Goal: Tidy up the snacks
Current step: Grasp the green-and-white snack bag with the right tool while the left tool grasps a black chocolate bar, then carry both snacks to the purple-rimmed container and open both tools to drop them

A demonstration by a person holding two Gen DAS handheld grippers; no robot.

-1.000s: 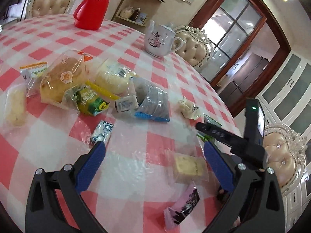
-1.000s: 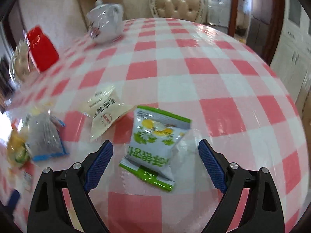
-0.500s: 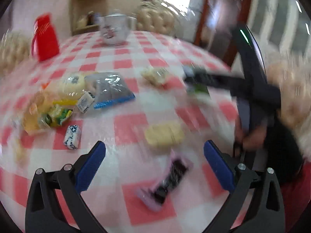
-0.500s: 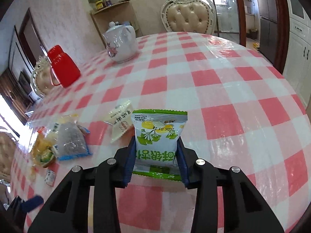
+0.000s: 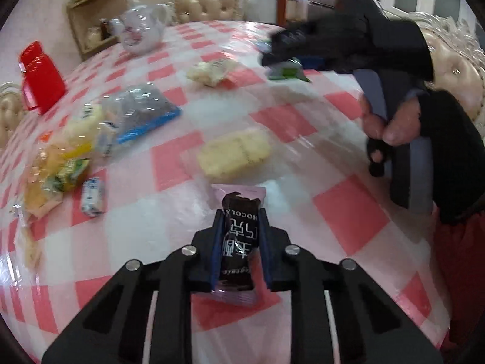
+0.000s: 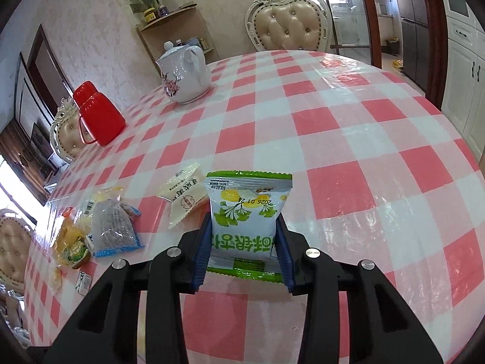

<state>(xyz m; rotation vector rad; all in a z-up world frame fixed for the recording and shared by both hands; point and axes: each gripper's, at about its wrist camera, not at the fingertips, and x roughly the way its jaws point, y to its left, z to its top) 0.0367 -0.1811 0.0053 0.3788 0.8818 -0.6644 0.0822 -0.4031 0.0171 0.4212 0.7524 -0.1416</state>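
My left gripper [image 5: 239, 227] is shut on a pink-and-brown chocolate packet [image 5: 238, 239], held just above the checked tablecloth. My right gripper [image 6: 244, 236] is shut on a green-and-white snack packet [image 6: 247, 212] and holds it lifted off the table; it also shows in the left wrist view [image 5: 286, 71]. A pale biscuit pack [image 5: 233, 153] lies just beyond the chocolate. A cream packet [image 6: 183, 197] lies left of the green packet. A pile of snacks with a grey-blue bag [image 6: 113, 229] sits at the left.
A red jug [image 6: 97, 118] and a white teapot [image 6: 185, 74] stand at the far side of the round table [image 6: 348, 139]. Padded chairs [image 6: 291, 27] ring it. The hand on the right gripper [image 5: 388, 121] fills the right of the left wrist view.
My left gripper swung over the chocolate packet and shut on it. My right gripper shut on the green packet and lifted it off the table.
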